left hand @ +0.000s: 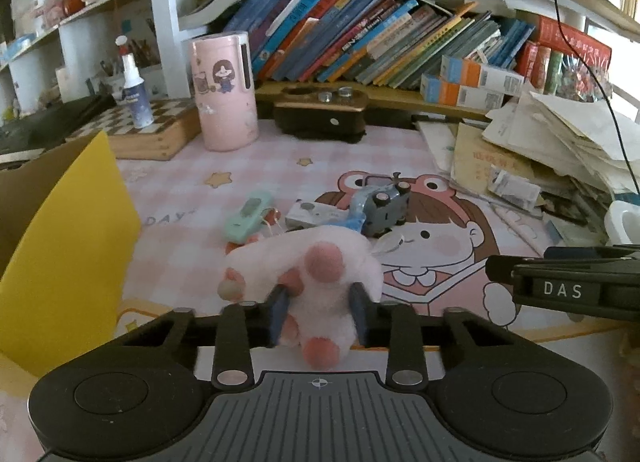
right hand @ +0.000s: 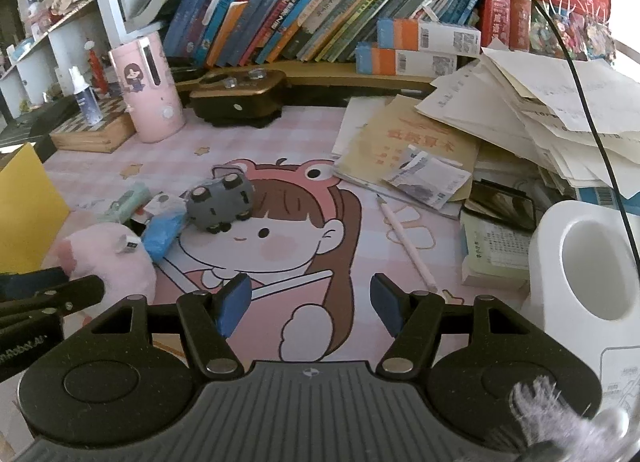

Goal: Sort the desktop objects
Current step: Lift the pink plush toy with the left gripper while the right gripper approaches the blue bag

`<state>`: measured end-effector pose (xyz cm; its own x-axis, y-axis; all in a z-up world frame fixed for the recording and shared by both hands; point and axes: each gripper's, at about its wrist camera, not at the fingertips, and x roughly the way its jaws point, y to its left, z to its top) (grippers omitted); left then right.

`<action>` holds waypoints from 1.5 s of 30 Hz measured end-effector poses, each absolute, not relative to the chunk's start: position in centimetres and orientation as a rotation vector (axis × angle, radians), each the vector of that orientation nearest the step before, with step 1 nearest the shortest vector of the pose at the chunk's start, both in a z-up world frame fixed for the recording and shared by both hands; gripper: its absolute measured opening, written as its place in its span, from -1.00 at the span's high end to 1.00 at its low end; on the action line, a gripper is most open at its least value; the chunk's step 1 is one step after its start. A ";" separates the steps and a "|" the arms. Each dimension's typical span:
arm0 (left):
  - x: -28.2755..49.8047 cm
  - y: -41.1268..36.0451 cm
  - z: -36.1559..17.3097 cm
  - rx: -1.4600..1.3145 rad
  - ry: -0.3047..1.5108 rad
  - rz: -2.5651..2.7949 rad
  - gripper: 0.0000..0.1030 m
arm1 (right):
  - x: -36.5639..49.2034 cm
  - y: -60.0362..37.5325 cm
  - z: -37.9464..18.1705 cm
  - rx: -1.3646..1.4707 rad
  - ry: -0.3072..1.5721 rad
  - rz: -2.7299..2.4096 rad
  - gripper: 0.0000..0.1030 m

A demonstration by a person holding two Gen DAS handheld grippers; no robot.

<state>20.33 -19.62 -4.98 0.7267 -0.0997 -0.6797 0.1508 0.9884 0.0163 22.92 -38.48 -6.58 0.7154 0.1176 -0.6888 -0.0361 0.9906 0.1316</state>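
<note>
My left gripper (left hand: 319, 304) is shut on a pink plush toy (left hand: 308, 270), held just above the pink cartoon desk mat (left hand: 180, 190); the toy also shows in the right wrist view (right hand: 108, 262). Beyond it lie a mint green case (left hand: 246, 216), a white flat box (left hand: 312, 214), a blue wrapper (left hand: 358, 208) and a grey toy car (left hand: 386, 208). My right gripper (right hand: 310, 300) is open and empty above the mat, right of the plush. A pink pen (right hand: 408, 242) lies on the mat to its right.
A yellow-lined cardboard box (left hand: 68, 246) stands at the left. A pink canister (left hand: 224, 90), a chessboard box (left hand: 152, 130) with a spray bottle (left hand: 134, 90), and a brown case (left hand: 324, 110) stand at the back. Papers (right hand: 520, 110) and a white holder (right hand: 584, 270) are on the right.
</note>
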 end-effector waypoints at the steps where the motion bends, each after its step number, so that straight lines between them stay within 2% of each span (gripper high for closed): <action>1: 20.1 -19.5 -4.9 0.076 0.742 -0.142 0.75 | 22.9 -38.4 -6.6 0.111 0.768 0.089 -0.24; 7: 19.6 -18.6 -4.7 0.068 0.757 -0.102 0.69 | 22.4 -37.7 -6.3 0.109 0.756 0.118 -0.24; 8: 19.6 -18.5 -4.7 0.064 0.762 -0.092 0.54 | 22.4 -37.6 -6.2 0.106 0.753 0.121 -0.24; 10: 19.7 -18.4 -4.7 0.051 0.764 -0.082 0.07 | 22.3 -37.6 -6.1 0.106 0.754 0.125 -0.24; 11: 19.6 -18.3 -4.6 0.044 0.760 -0.078 -0.36 | 22.2 -37.6 -6.1 0.105 0.755 0.127 -0.24; 12: 19.5 -18.3 -4.5 0.039 0.750 -0.074 -0.54 | 22.2 -37.6 -6.1 0.103 0.756 0.127 -0.24; 15: 19.8 -18.6 -4.4 0.052 0.745 -0.087 -0.68 | 22.3 -37.6 -6.1 0.105 0.756 0.124 -0.24; 36: 24.8 -20.3 -7.9 0.184 0.872 -0.036 -0.83 | 24.1 -37.7 -6.9 0.114 0.793 0.126 -0.26; 42: 24.8 -18.7 -7.6 0.108 0.869 -0.020 -0.58 | 24.4 -37.4 -6.7 0.099 0.798 0.136 -0.28; 45: 24.2 -18.1 -7.1 0.087 0.859 -0.023 -0.56 | 24.8 -36.9 -6.8 0.083 0.804 0.160 -0.29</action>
